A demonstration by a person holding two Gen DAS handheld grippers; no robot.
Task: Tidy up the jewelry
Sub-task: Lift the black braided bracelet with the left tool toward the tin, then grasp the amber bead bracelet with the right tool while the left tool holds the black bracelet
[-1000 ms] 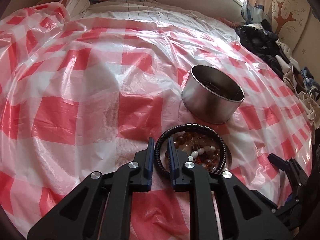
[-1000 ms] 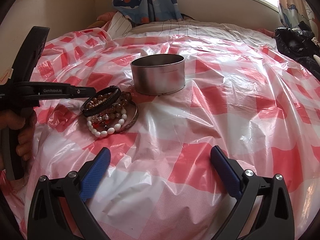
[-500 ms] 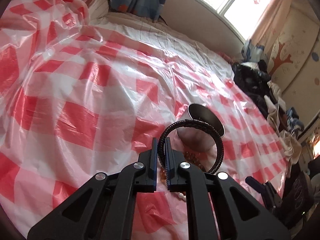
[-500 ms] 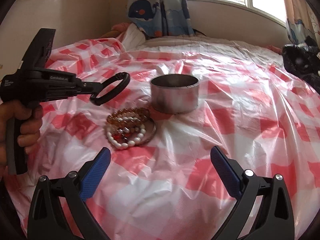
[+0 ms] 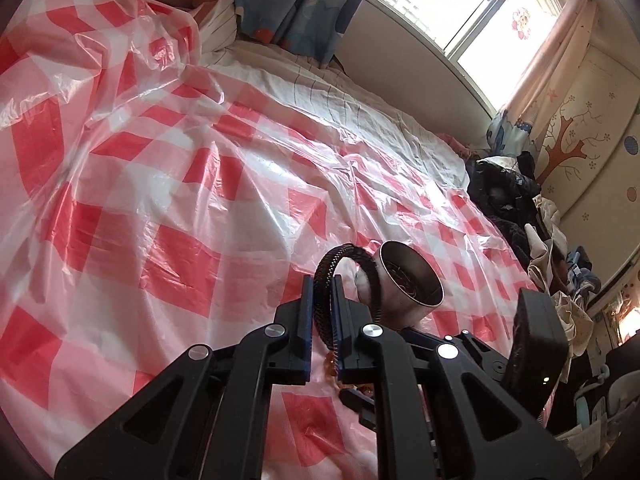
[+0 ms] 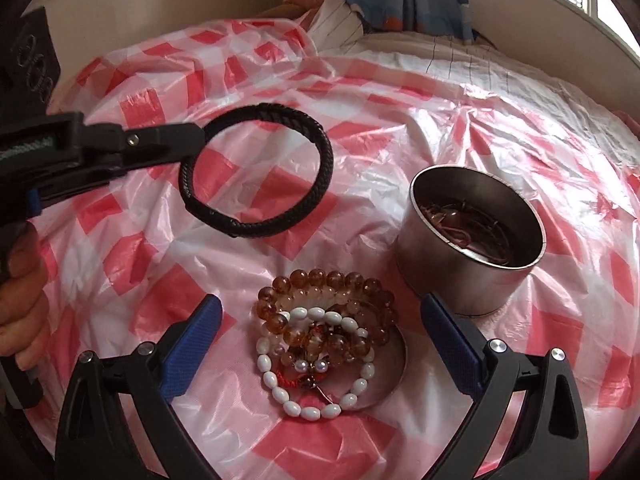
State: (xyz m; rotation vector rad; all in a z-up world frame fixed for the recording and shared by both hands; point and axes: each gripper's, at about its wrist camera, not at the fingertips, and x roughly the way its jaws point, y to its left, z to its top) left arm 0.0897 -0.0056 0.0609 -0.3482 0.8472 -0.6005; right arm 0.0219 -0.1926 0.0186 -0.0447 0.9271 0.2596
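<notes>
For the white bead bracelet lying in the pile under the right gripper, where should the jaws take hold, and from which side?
Grip the white bead bracelet on its near arc, coming from above. That lower curve lies flat on the checked plastic sheet, apart from the amber beads tangled over its upper part. The right gripper, jaws open, already straddles the pile; one pad inside the loop and one outside should pinch a single strand.

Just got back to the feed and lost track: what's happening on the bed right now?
A person is sorting jewelry on the red-checked plastic sheet. The left tongs are shut on a black braided bracelet, holding it in the air beside the round metal tin, which already holds some pieces. The right tongs hang open over the pile of beaded bracelets, touching nothing.
</notes>
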